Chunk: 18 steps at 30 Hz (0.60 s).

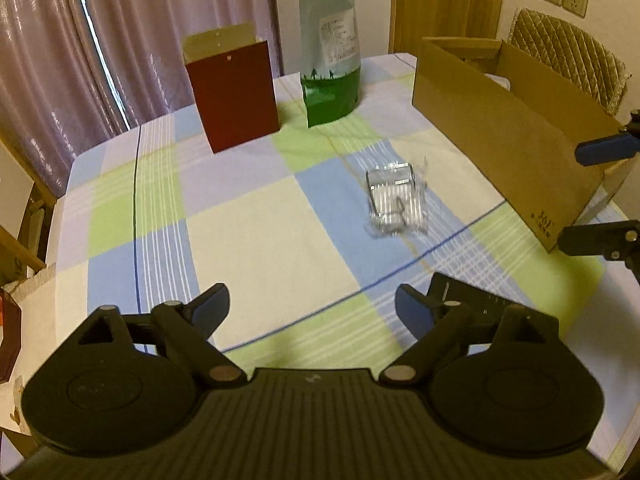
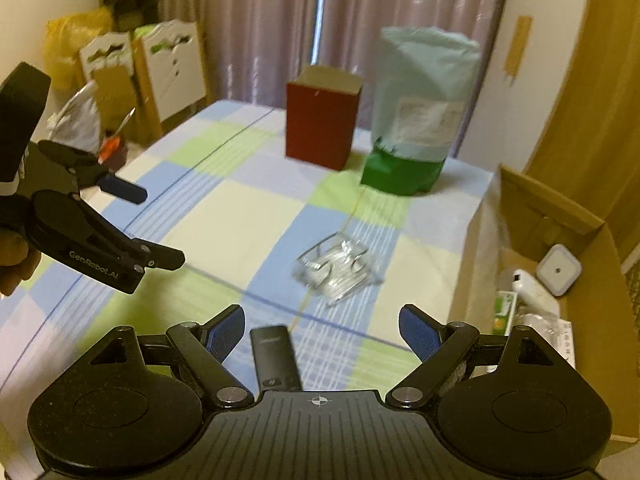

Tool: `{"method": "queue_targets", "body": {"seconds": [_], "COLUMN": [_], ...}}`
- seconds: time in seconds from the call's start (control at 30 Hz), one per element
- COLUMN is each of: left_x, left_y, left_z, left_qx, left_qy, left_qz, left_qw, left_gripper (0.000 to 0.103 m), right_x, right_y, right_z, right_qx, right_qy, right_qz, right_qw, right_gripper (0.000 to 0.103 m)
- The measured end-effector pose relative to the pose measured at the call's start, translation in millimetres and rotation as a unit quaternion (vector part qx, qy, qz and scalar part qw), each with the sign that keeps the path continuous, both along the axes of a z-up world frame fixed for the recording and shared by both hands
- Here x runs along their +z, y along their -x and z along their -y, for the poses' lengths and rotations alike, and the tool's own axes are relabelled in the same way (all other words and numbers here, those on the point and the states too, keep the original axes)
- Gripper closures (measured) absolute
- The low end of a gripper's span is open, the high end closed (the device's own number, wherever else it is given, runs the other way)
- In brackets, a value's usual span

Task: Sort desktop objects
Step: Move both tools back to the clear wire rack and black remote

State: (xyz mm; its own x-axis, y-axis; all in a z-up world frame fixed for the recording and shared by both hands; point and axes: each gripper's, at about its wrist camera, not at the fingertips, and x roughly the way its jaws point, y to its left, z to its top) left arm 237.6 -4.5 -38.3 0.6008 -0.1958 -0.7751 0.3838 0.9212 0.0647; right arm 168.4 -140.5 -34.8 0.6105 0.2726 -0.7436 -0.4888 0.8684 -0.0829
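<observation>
left gripper (image 1: 312, 308) (fingers spread), clear packet (image 1: 396, 200) — untouched

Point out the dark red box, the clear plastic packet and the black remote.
dark red box (image 1: 236, 96): left wrist view, front face.
clear plastic packet (image 1: 394, 200): left wrist view, its middle.
black remote (image 2: 276, 356): right wrist view, upper body.

Both wrist views look forward and down over the desk (image 1: 248, 220) from close above its near edge. Both share the red box (image 1: 234, 96) far off; the right view looks from further right.
</observation>
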Motion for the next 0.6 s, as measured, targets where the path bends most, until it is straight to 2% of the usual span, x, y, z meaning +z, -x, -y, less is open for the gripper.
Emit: {"method": "queue_targets", "body": {"seconds": [0.07, 0.1, 0.33, 0.6], "left_x": [-3.9, -6.1, -22.1, -27.7], "left_y": [4.1, 6.2, 11.2, 8.4], "left_z": [0.2, 0.5, 5.2, 12.1], "left_qx": [0.0, 0.0, 0.004, 0.001], "left_qy": [-0.001, -0.002, -0.002, -0.004], "left_qz": [-0.003, -0.004, -0.017, -0.02], "left_qw": [1.0, 1.0, 0.9998, 0.9998], "left_gripper": [0.009, 0.007, 0.004, 0.004], "right_x": [-3.5, -4.5, -10.1, -13.5], "right_y": [1.0, 2.3, 0.6, -7.6], "right_z": [0.4, 1.0, 6.5, 8.7], "right_qx": [0.004, 0.006, 0.006, 0.023], "right_qy": [0.004, 0.005, 0.016, 0.031], "right_qz": [-0.004, -0.004, -0.017, -0.025], "right_qw": [1.0, 1.0, 1.0, 0.999], "right_gripper": [0.005, 0.005, 0.005, 0.005]}}
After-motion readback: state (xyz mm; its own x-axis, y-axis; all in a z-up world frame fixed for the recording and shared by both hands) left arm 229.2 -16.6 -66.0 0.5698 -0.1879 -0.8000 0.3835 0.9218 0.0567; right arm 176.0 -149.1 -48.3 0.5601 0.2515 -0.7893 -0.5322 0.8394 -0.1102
